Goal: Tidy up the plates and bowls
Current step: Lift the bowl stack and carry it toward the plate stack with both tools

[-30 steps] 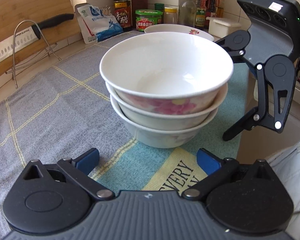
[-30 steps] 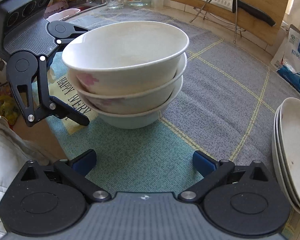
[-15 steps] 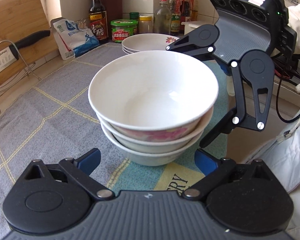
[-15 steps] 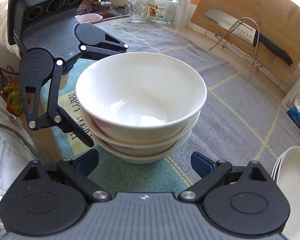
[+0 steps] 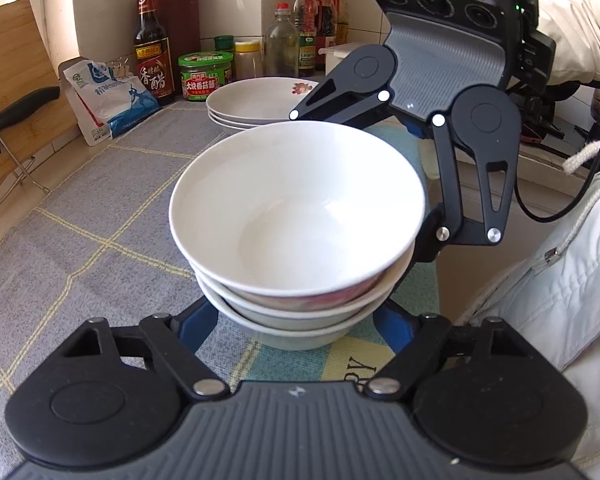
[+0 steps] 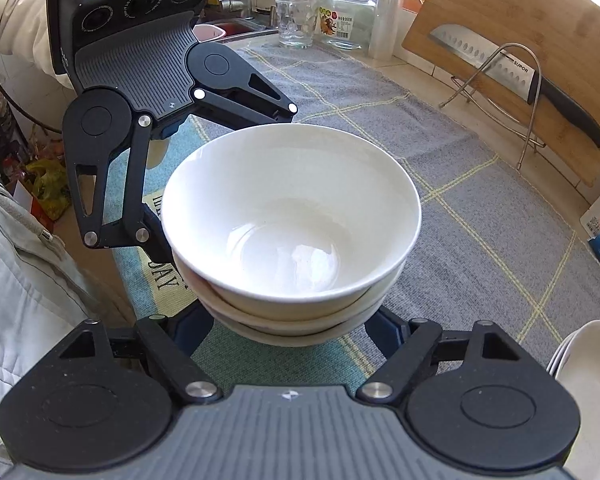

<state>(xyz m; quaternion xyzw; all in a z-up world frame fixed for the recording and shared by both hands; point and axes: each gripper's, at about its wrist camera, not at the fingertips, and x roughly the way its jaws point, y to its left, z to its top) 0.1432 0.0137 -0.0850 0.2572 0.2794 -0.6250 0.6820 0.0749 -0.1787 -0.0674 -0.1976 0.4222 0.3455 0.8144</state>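
Observation:
A stack of three white bowls point(image 5: 296, 216) with pink flowers on their sides stands on a checked cloth point(image 5: 100, 216). My left gripper point(image 5: 296, 328) reaches in from the near side. Its blue pads point(image 5: 198, 324) press on the lowest bowl on both sides, so it is shut on the stack. From the opposite side my right gripper point(image 6: 294, 328) holds the same bowl stack point(image 6: 292, 220). Its jaws are closing and its pads point(image 6: 386, 326) lie against the lowest bowl. A pile of shallow white plates point(image 5: 260, 100) sits behind the bowls.
Sauce bottles and jars point(image 5: 152, 48) and a salt bag point(image 5: 108, 100) line the wall. A knife on a wire rack point(image 6: 540, 84) leans on a wooden board. A glass and jar point(image 6: 348, 12) stand by the sink. A person's pale jacket point(image 5: 560, 300) is at the counter edge.
Both grippers have moved in around the bowl stack from opposite sides. Their jaws have narrowed from wide open onto the lowest bowl.

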